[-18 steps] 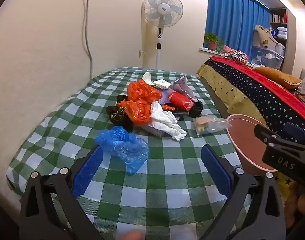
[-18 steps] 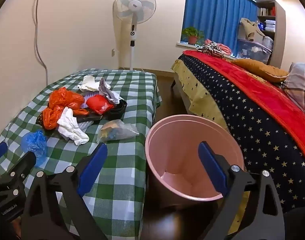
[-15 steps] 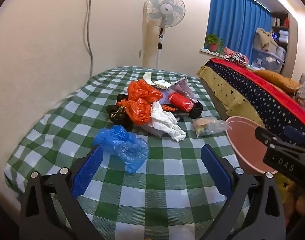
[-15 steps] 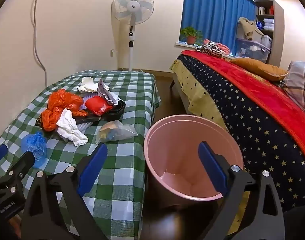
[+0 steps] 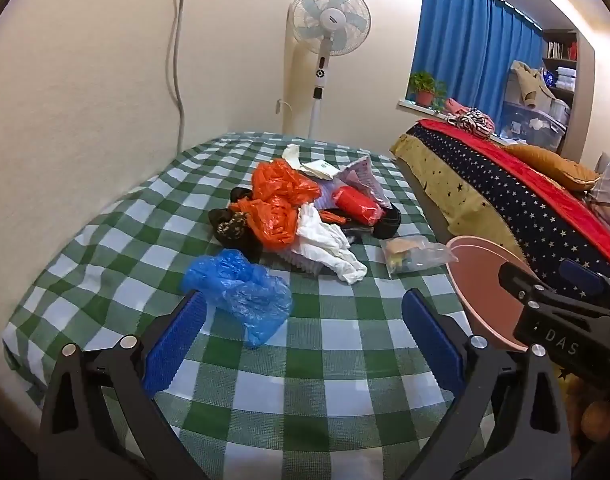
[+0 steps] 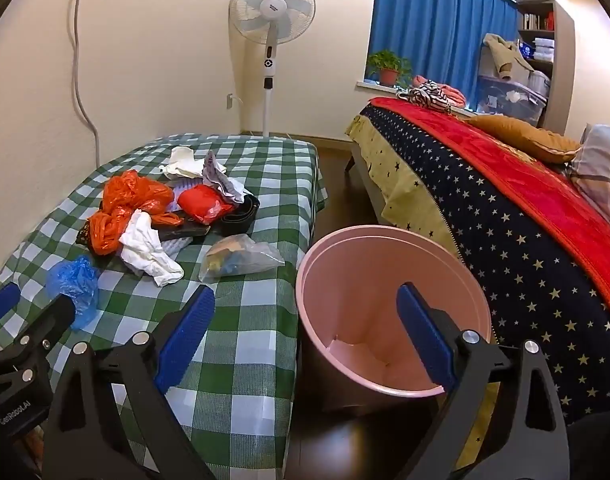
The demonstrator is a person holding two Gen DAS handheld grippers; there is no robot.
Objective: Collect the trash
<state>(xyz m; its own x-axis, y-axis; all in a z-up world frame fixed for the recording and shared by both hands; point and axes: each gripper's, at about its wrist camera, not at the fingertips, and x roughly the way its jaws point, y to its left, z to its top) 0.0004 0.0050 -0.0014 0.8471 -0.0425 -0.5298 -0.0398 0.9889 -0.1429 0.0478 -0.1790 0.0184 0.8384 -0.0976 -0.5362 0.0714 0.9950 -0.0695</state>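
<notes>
A heap of trash lies on the green checked table (image 5: 105, 240): orange plastic bags (image 5: 281, 204), a white crumpled cloth (image 5: 325, 240), a red wrapper (image 5: 355, 204), a blue plastic bag (image 5: 241, 292) nearest me, and a clear bag of scraps (image 5: 413, 258). My left gripper (image 5: 301, 344) hovers open over the table's near part, just short of the blue bag. A pink bin (image 6: 393, 312) stands on the floor right of the table. My right gripper (image 6: 305, 336) is open above the bin's near rim, nothing between its fingers.
A bed with a starred cover and red blanket (image 6: 525, 208) runs along the right, close to the bin. A standing fan (image 6: 271, 16) is at the far wall beyond the table. Dark floor (image 6: 333, 184) lies between table and bed.
Both views have shifted slightly back and up, so the table and bin sit a little lower in frame. The trash has not moved and both grippers stay open.
</notes>
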